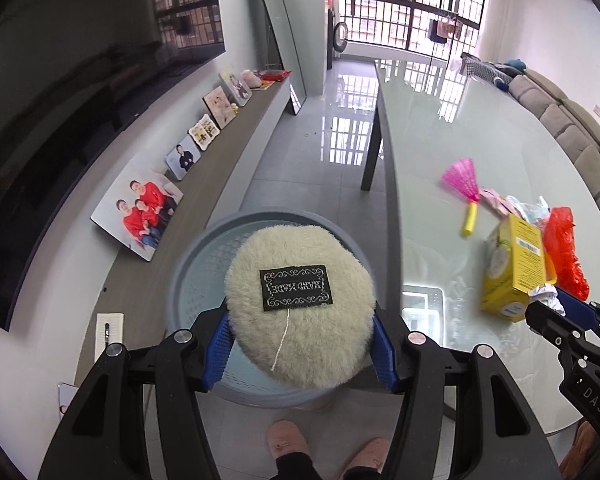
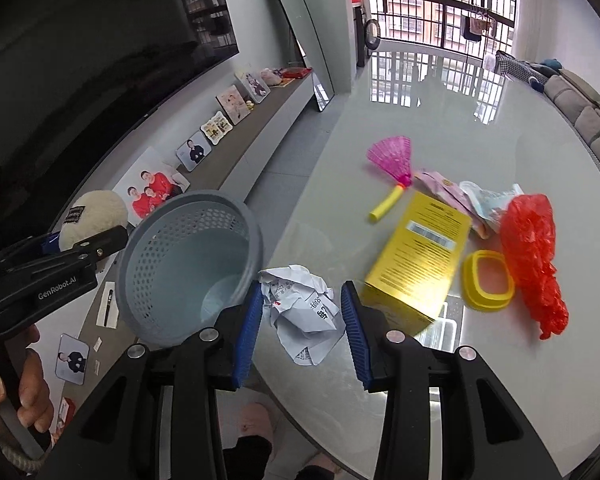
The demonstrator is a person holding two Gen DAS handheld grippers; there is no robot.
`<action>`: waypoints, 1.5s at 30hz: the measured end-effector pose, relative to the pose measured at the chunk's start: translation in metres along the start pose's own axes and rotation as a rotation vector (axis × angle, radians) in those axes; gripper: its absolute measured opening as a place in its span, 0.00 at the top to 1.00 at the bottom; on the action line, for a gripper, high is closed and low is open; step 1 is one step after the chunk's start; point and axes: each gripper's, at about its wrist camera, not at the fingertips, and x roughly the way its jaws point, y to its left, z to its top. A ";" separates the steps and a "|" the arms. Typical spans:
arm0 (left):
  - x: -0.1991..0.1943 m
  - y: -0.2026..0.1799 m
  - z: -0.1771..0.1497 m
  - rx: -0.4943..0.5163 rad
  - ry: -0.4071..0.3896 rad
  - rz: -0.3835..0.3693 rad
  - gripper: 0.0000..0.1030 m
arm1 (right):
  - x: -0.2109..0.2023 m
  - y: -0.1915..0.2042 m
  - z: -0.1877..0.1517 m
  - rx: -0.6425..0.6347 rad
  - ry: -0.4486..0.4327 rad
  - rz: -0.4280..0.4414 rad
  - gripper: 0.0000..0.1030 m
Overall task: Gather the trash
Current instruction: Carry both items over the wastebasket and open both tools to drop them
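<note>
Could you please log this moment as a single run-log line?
left gripper: shut on fluffy pad, above basket | right gripper: around crumpled paper | table: trash remains

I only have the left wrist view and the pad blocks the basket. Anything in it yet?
Observer: No. From the right wrist view, the gray basket looks empty down to its floor.
Operator: What is the right gripper on?
Observer: The right gripper has a finger on either side of a crumpled receipt at the near edge of the table. I can't tell if it is clamped.
Operator: Anything hidden behind the yellow box?
Observer: A yellow ring lies flat between the yellow box and the red bag.
</note>
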 end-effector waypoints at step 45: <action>0.068 0.114 0.018 0.077 0.126 -0.037 0.31 | 0.099 0.112 0.042 0.037 0.104 0.012 0.41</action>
